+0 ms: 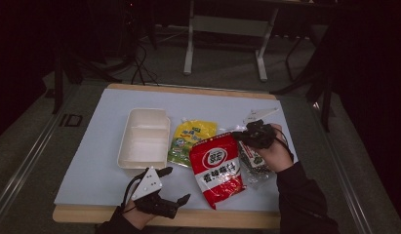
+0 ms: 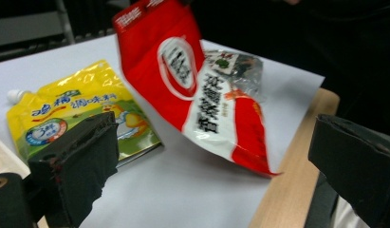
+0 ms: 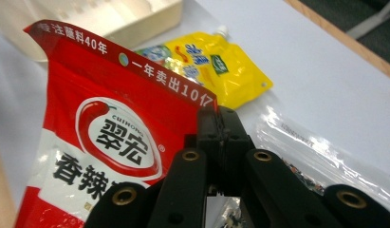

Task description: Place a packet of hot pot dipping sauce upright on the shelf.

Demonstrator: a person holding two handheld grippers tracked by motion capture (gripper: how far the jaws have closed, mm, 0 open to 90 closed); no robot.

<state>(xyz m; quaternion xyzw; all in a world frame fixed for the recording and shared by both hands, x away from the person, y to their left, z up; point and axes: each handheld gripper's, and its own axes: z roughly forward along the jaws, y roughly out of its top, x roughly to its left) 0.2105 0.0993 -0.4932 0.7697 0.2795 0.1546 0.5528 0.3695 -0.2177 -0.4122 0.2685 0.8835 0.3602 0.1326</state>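
Tray (image 1: 143, 138) left of spouted pouch (image 1: 192, 139), sauce packet (image 1: 216, 168) right

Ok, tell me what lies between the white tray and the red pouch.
The yellow spouted pouch lies between the white tray and the red pouch, which overlaps its right edge. The high view shows this.

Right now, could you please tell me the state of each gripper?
Left gripper: open, holding nothing.
Right gripper: shut on the red plastic pouch.

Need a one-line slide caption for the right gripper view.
Right tongs shut on the top edge of a red pouch, with a yellow spouted pouch behind.
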